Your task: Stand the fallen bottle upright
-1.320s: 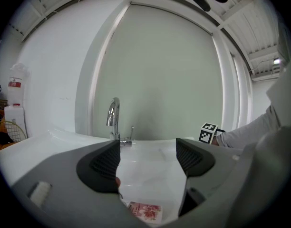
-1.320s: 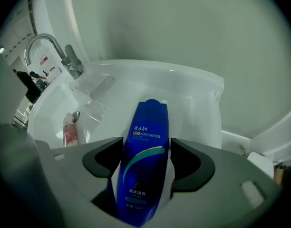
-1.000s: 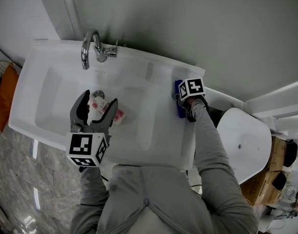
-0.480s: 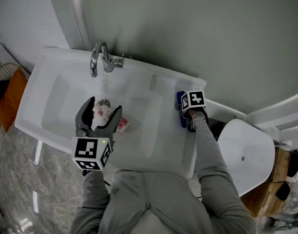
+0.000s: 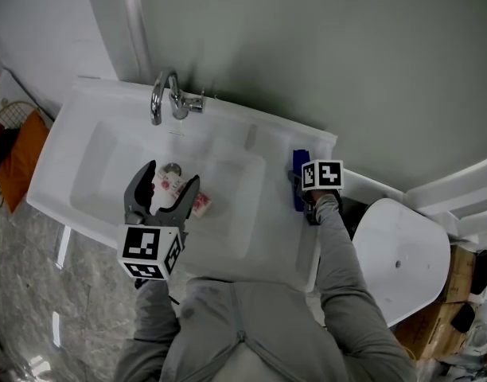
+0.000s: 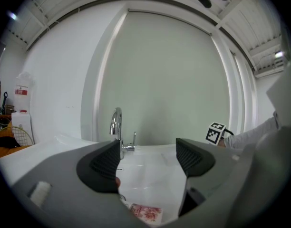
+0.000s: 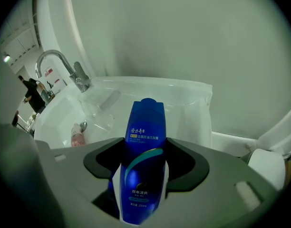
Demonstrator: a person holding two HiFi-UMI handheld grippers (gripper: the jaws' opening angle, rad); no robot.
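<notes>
A blue shampoo bottle [image 5: 298, 180] lies on the sink's right ledge, its far end raised. In the right gripper view the blue bottle [image 7: 143, 146] stands between the dark pads, which touch both its sides. My right gripper [image 5: 301, 189] [image 7: 144, 163] has its jaws closing on it. My left gripper [image 5: 169, 178] [image 6: 145, 160] hangs open over the basin with nothing between its fingers. Under it a small pink-and-white bottle [image 5: 197, 204] [image 6: 146, 213] lies on its side near the drain.
The white sink [image 5: 84, 110] has a chrome faucet [image 5: 165, 98] [image 6: 117, 127] at the back. A grey wall rises behind it. A white toilet lid [image 5: 395, 245] stands to the right, and an orange object [image 5: 17, 157] sits on the floor at the left.
My right gripper has tilted and risen slightly with the blue bottle between its jaws, and its jaws have narrowed. The left gripper stays over the basin.
</notes>
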